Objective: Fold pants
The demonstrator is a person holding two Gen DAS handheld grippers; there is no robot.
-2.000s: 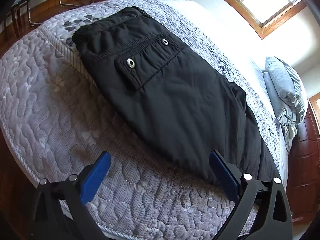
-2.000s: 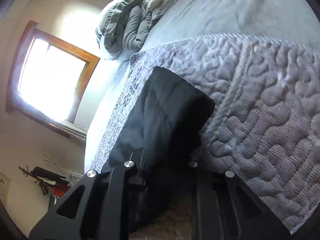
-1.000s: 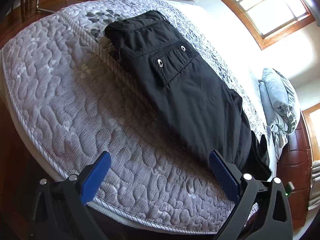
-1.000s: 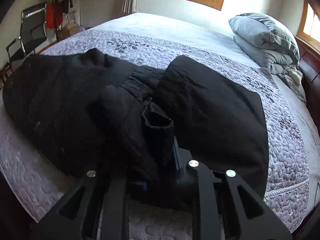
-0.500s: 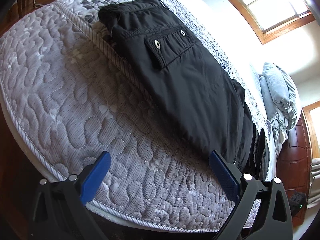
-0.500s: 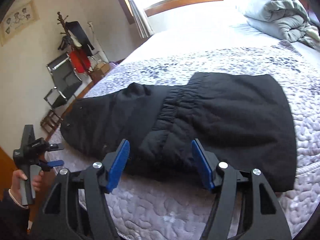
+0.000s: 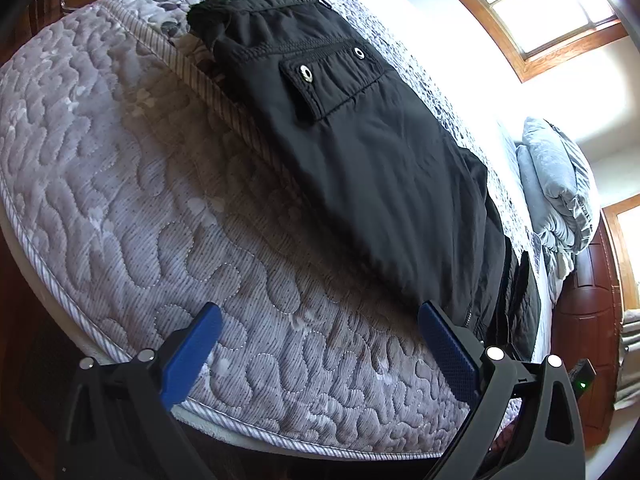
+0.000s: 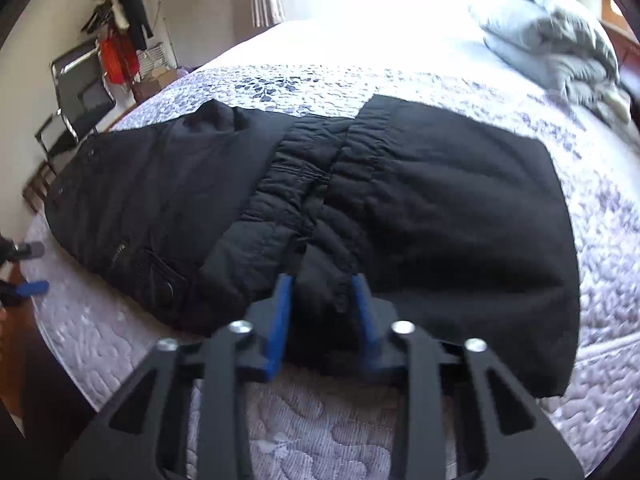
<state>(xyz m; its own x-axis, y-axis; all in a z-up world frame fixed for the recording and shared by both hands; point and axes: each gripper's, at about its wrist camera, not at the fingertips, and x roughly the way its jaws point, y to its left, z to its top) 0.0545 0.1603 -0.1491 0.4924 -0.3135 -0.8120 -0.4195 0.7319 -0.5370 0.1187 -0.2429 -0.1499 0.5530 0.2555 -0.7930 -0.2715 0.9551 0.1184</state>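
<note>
The black pants (image 8: 420, 208) lie folded across the mattress (image 7: 140, 184) along its near edge, the waistband bunched in the middle. The right gripper (image 8: 322, 288) tilts down at that edge, its jaws having just closed on a fold of the waistband. The left gripper (image 7: 316, 320) hangs tilted over the mattress's corner, jaws wide apart and empty, beside the pants.
</note>
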